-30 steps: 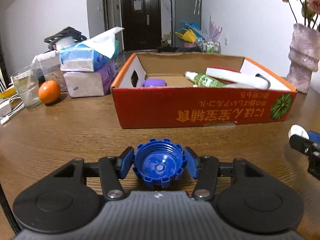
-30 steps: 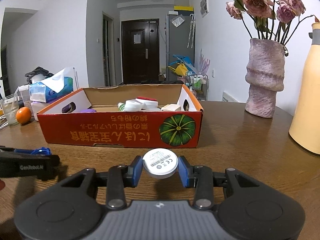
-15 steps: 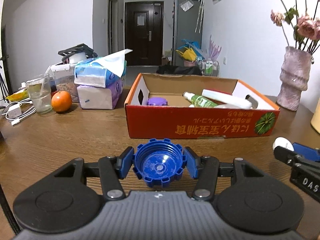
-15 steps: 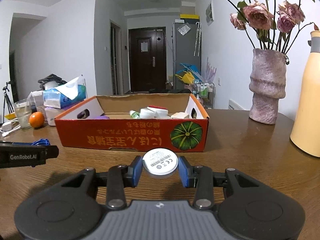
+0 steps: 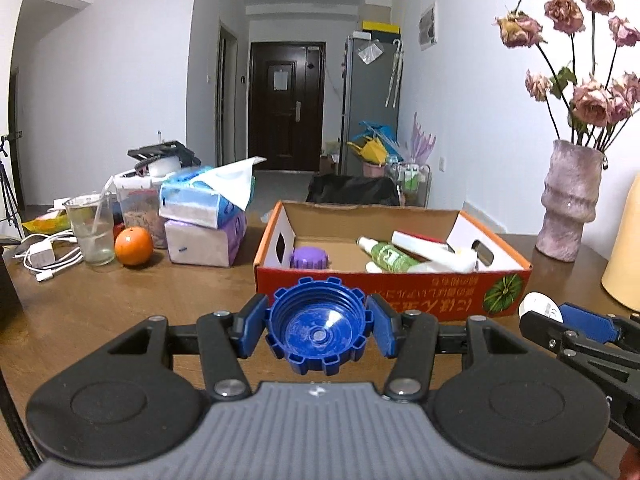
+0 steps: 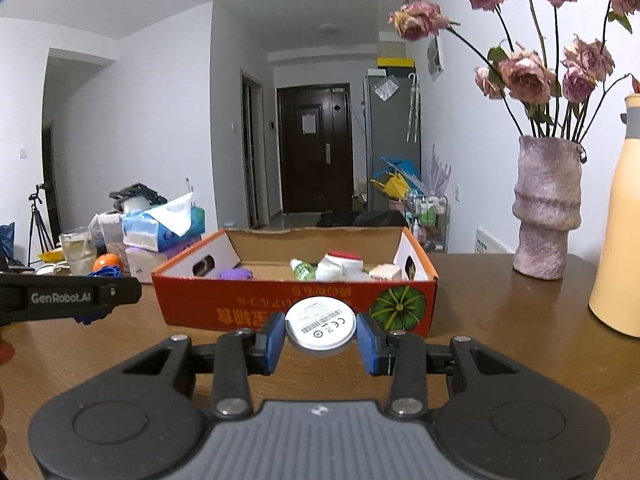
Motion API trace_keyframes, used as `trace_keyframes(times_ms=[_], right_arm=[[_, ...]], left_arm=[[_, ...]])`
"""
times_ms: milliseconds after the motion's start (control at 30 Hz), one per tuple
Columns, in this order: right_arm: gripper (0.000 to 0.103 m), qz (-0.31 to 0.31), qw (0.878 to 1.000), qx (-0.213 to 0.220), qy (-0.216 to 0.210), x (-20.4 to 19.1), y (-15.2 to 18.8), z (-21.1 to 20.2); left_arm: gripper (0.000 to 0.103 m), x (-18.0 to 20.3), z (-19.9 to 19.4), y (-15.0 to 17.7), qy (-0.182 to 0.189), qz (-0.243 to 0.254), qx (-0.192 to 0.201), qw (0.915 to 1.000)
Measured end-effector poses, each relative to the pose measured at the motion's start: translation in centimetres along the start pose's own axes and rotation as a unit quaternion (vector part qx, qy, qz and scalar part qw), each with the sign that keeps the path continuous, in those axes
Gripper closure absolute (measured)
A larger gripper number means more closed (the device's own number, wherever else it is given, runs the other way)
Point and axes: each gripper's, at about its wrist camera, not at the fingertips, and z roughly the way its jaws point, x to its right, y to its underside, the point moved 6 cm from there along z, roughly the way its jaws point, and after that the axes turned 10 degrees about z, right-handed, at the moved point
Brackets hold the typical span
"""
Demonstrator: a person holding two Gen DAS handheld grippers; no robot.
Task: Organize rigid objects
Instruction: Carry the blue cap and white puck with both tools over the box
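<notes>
Left gripper (image 5: 318, 330): clamped on the blue cap (image 5: 317, 330) by its notched rim, hollow side facing back, held above the table (image 5: 120, 304), near side of the cardboard box (image 5: 440, 304).
Right gripper (image 6: 320, 338): pressed on the white disc (image 6: 320, 326) at its edges, label up, also short of the box.
Handling: both look light, stiff plastic; the disc's smooth rim could slip, the cap's ridges give purchase.
Box: shallow, open, printed card; a purple cap (image 5: 309, 258) and bottles (image 5: 386, 256) lie inside.

At nine o'clock on the wooden table (image 5: 100, 304): an orange (image 5: 133, 246) just beside a glass (image 5: 90, 229), stacked tissue packs (image 5: 206, 220), white cables (image 5: 44, 256). At two o'clock: a pink vase (image 5: 568, 204) with dried roses (image 5: 592, 100). At twelve, far: a dark door (image 5: 286, 104).
</notes>
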Motion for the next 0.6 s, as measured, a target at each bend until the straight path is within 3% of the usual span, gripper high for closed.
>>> trace_keyframes(times_ms=[600], right_arm=[[0.065, 0.010, 1.000, 0.027, -0.011, -1.0, -2.4, 0.8]], left_arm=[[0.047, -0.4, 1.0, -3.1, -0.011, -0.024, 0.028, 0.9993]])
